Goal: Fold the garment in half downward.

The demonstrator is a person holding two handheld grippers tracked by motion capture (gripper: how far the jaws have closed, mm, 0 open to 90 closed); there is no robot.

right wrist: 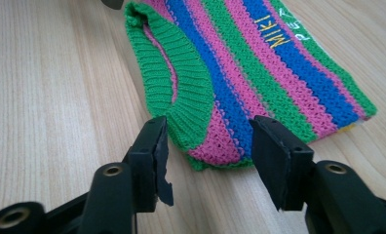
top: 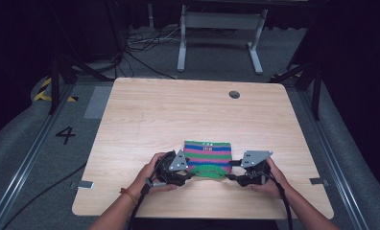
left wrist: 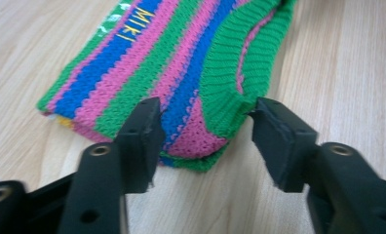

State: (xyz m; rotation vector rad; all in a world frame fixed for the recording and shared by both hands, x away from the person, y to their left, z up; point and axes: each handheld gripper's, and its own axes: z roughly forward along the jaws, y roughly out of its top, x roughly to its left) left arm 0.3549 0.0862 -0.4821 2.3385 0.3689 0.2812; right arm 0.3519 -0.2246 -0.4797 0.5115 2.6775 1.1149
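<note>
Plainly, the folded striped knit (top: 207, 155) lies flat on the wooden surface (top: 159, 115), near its front edge, between the two hands. Its green ribbed collar (top: 212, 171) faces the person. The left gripper (top: 187, 167) sits at the near-left corner of the knit, the right gripper (top: 233, 170) at the near-right corner.

In the left gripper view, the jaws stand spread, with the knit's corner (left wrist: 201, 141) between them and neither pad pressing on it. In the right gripper view, the jaws are likewise apart, the other corner (right wrist: 215, 146) lying in the gap, untouched as far as I can tell.

From here the risk, I judge, lies in the layers. A pinch that catches only the top fold would peel the knit open when lifted. A pinch on the stretchy collar alone could let it sag or slip out. Uneven pulls from the two sides would skew the fold, and jaws dragged low across the wood could bunch the fabric.
</note>
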